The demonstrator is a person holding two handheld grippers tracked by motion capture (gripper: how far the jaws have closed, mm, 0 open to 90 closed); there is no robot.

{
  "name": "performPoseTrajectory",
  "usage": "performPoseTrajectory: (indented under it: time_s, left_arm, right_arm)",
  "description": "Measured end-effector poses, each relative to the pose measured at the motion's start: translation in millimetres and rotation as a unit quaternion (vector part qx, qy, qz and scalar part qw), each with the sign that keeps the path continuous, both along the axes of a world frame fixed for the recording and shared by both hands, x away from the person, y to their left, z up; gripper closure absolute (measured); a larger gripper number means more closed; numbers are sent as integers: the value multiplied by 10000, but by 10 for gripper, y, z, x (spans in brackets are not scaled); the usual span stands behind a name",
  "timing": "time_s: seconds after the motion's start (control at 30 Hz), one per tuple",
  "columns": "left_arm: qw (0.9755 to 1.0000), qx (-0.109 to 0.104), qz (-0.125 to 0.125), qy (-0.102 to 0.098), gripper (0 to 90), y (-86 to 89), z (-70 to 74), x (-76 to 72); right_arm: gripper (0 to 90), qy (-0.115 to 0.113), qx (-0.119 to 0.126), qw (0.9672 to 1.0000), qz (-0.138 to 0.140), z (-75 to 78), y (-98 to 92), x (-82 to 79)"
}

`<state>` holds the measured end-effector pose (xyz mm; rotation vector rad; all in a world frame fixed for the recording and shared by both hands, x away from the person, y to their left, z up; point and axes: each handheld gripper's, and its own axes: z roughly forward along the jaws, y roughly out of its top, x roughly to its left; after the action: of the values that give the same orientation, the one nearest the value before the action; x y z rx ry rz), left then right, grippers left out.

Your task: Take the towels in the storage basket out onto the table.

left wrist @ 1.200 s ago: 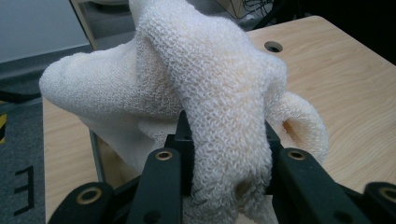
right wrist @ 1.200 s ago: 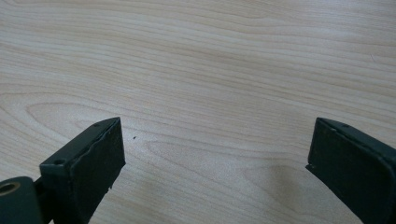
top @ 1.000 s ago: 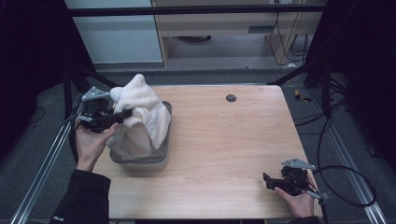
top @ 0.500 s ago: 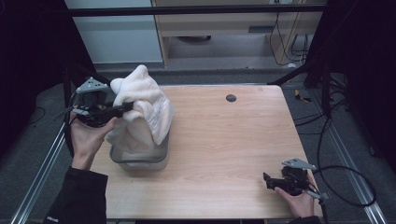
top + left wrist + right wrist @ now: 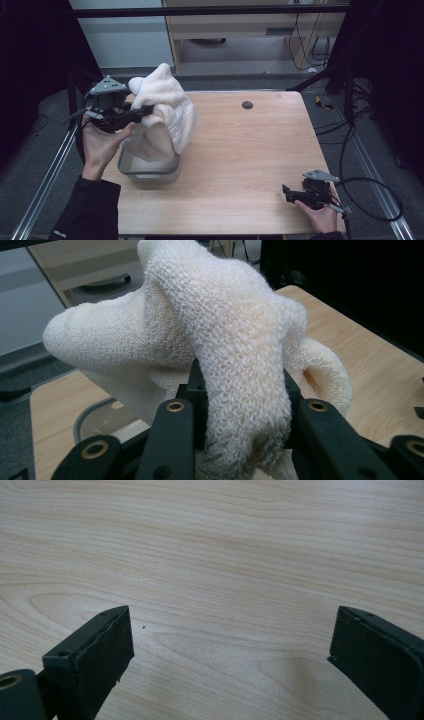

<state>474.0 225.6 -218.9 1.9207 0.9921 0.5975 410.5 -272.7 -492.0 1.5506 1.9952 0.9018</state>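
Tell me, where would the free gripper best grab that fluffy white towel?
Judging by its pose, the right gripper might pinch the towel at its loose hanging fold on the table-centre side, coming in sideways. That fold droops free beside the grey bin, opposite the left gripper.

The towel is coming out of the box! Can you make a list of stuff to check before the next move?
1. Grip: the left gripper is shut on the towel, with a thick fold between its jaws. Ok.
2. Towel out of the grey bin: its lower edge hangs at the bin's rim or just inside. Not ok yet.
3. Bin staying flat on the table: nothing steadies it. Cannot tell.
4. Free table space for the towel: bare wood to the right of the bin. Ok.
5. Right gripper out of the way: open, low at the table's near right corner. Ok.
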Motion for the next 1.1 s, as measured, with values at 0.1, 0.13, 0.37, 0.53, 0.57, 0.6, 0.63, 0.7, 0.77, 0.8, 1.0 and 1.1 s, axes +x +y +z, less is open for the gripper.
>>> performPoseTrajectory:
  time_s: [0.1, 0.13, 0.37, 0.53, 0.57, 0.6, 0.63, 0.7, 0.77, 0.8, 1.0, 1.1]
  left_arm:
    - [9999, 22, -104, -24, 698, -91, 22, -11]
    - [9999, 22, -104, -24, 698, -91, 22, -11]
    - [9992, 105, -379, -48, 698, -354, 26, -23]
    - [9987, 108, -500, -40, 698, -495, 13, -13]
    - [9984, 110, -551, -42, 697, -542, 10, -11]
    - [9984, 110, -551, -42, 697, -542, 10, -11]
    - [9982, 121, -594, -45, 697, -603, 1, -10]
    - [9980, 106, -625, -36, 697, -641, -8, -7]
    - [9977, 107, -670, -31, 697, -693, -21, -4]
    - [9975, 94, -693, -33, 697, -726, -30, -2]
    - [9962, 109, -869, 20, 697, -904, -92, 12]
    - [9956, 131, -922, 44, 696, -976, -135, 28]
  right_arm:
    - [38, -12, 4, 10000, -11, 5, -2, -4]
    - [38, -12, 4, 10000, -11, 5, -2, -4]
    - [38, -22, 18, 10000, -9, 8, -7, -8]
    - [38, -38, 7, 10000, 9, 9, -12, -8]
    - [38, -29, 23, 10000, 1, 8, -11, -8]
    - [38, -29, 23, 10000, 1, 8, -11, -8]
    - [38, -30, 27, 10000, 3, 8, -11, -9]
    - [38, -37, 12, 10000, 15, 9, -14, -9]
    - [38, -39, 12, 10000, 10, 11, -17, -10]
    - [38, -46, 8, 10000, 12, 11, -19, -9]
    - [38, -52, 21, 10000, 16, 12, -22, -16]
    - [38, -49, 33, 10000, 7, 12, -19, -17]
